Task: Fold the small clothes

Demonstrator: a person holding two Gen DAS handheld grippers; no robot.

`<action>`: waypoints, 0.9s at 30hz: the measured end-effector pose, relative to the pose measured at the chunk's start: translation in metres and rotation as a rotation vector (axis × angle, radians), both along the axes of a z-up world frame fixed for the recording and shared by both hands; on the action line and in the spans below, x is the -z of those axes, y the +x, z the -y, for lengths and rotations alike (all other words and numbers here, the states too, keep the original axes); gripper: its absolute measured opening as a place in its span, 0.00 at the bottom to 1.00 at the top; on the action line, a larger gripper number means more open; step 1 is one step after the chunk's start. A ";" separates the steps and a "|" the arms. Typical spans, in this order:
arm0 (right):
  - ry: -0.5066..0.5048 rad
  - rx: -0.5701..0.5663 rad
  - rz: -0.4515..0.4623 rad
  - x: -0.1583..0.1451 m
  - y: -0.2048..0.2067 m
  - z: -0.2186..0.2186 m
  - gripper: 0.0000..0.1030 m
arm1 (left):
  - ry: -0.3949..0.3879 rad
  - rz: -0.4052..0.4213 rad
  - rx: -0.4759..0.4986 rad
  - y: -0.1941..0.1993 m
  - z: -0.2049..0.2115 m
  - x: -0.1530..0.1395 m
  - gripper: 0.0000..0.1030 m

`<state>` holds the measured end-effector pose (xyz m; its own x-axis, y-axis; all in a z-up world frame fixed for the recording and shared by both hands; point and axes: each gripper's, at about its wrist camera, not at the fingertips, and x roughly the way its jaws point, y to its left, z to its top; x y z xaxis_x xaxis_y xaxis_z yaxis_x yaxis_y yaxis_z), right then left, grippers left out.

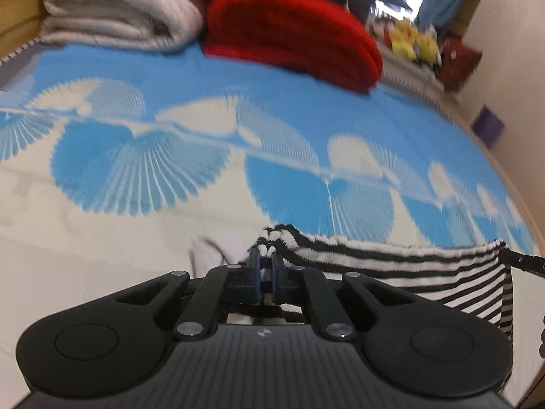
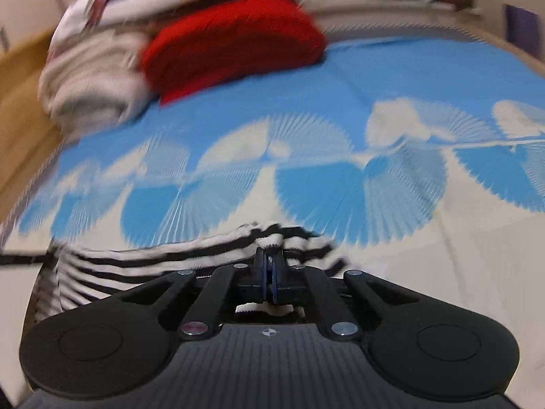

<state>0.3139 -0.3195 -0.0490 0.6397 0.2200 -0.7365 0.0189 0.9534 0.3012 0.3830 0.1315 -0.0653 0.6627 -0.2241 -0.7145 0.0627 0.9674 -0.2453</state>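
Both grippers pinching the striped garment, one at each end.

Left gripper (image 1: 266, 261): jaws pressed nearly together on a bunched corner of the black-and-white striped garment (image 1: 425, 269); cloth shows between the blue pads. Right gripper (image 2: 269, 261): same, jaws clamped on the opposite corner of the garment (image 2: 153, 262). Fabric runs stretched between the two, its top edge roughly straight, the rest hanging toward the bedspread (image 1: 170, 85), blue with white fan pattern, cream near the cameras. Right gripper's tip is visible at the far right edge of the left wrist view, at the garment's end. At the far side of the bed: folded cream blanket (image 1: 119, 10), touching a folded red blanket (image 1: 293, 30). Yellow plush toys (image 1: 414, 42) beyond, blurred.
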 end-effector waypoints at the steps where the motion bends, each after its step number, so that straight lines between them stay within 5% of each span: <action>1: 0.010 0.022 0.023 -0.001 0.003 0.003 0.02 | 0.022 0.021 -0.003 0.001 0.004 -0.002 0.05; 4: -0.016 0.042 0.083 -0.001 0.012 -0.002 0.02 | 0.117 0.045 0.001 0.004 0.016 0.000 0.05; 8: -0.097 0.038 0.074 0.012 0.027 -0.017 0.02 | 0.141 0.052 -0.029 0.014 0.019 0.007 0.05; 13: -0.173 0.021 -0.072 0.048 0.043 -0.032 0.02 | 0.187 -0.115 -0.013 0.036 0.024 0.046 0.07; 15: -0.182 -0.001 -0.142 0.066 0.049 -0.035 0.03 | 0.171 -0.171 -0.013 0.042 0.021 0.057 0.14; 19: -0.199 -0.041 -0.136 0.065 0.050 -0.038 0.08 | 0.057 -0.202 -0.044 0.046 0.002 0.050 0.25; 21: -0.128 -0.011 -0.116 0.054 0.050 -0.025 0.10 | -0.012 -0.184 -0.081 0.045 -0.012 0.041 0.46; 22: -0.092 0.012 -0.099 0.047 0.048 -0.016 0.14 | -0.043 -0.180 -0.089 0.042 -0.016 0.040 0.49; 27: 0.006 0.049 -0.110 0.041 0.047 0.020 0.24 | -0.030 -0.196 -0.051 0.041 -0.011 0.041 0.51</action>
<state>0.3607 -0.3394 -0.0904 0.5654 0.1955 -0.8013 0.0981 0.9487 0.3006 0.4237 0.1423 -0.1066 0.5230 -0.2168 -0.8243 -0.0380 0.9602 -0.2766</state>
